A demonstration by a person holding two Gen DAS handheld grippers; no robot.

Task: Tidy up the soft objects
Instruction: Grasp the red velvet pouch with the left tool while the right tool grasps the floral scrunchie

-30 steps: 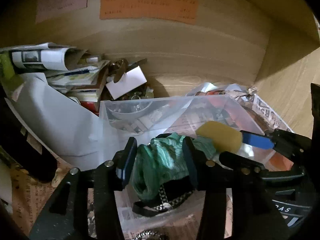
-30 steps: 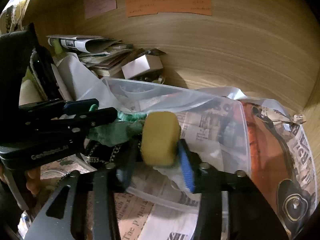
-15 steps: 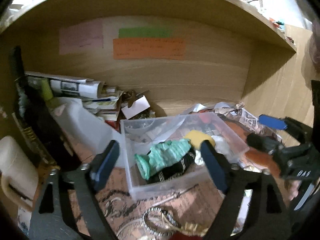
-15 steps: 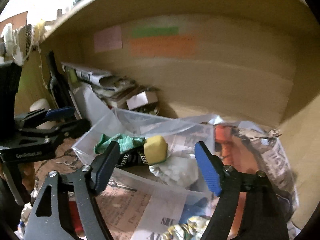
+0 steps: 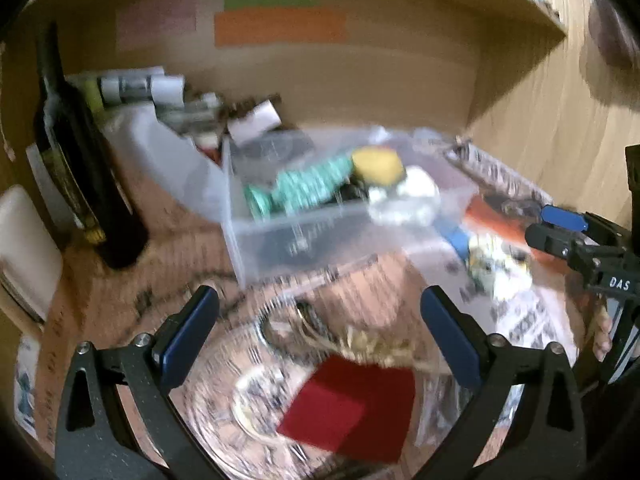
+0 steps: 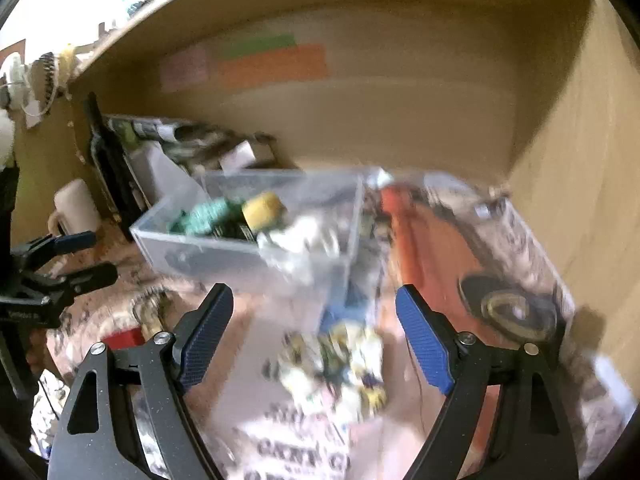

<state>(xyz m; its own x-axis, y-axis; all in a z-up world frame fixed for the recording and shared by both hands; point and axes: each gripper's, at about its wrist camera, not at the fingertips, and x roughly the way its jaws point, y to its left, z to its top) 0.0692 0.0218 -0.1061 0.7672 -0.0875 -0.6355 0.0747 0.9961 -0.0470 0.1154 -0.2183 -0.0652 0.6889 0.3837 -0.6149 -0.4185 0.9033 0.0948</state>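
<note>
A clear plastic box point(image 5: 304, 236) point(image 6: 208, 248) stands on the shelf. In it lie a green cloth point(image 5: 308, 188) point(image 6: 208, 214), a yellow sponge point(image 5: 378, 164) point(image 6: 262, 208) and a white soft lump point(image 5: 416, 196) point(image 6: 304, 236). My left gripper point(image 5: 320, 332) is open and empty, pulled back in front of the box. My right gripper point(image 6: 314, 332) is open and empty, also pulled back. A yellow-and-white patterned soft thing point(image 6: 340, 364) point(image 5: 488, 268) lies on the newspaper below the right gripper. Both views are blurred.
A dark bottle point(image 5: 80, 160) stands at the left. Rolled papers and clutter point(image 5: 140, 88) sit at the back left. A red card point(image 5: 352, 404) and straw tie lie on a glass dish point(image 5: 224, 420) near the left gripper. Newspaper point(image 6: 480, 260) covers the right side. Shelf walls close in behind and right.
Both grippers have let go of the cloth and the sponge, opened wide, and drawn back from the box. The cloth and sponge stay inside it.
</note>
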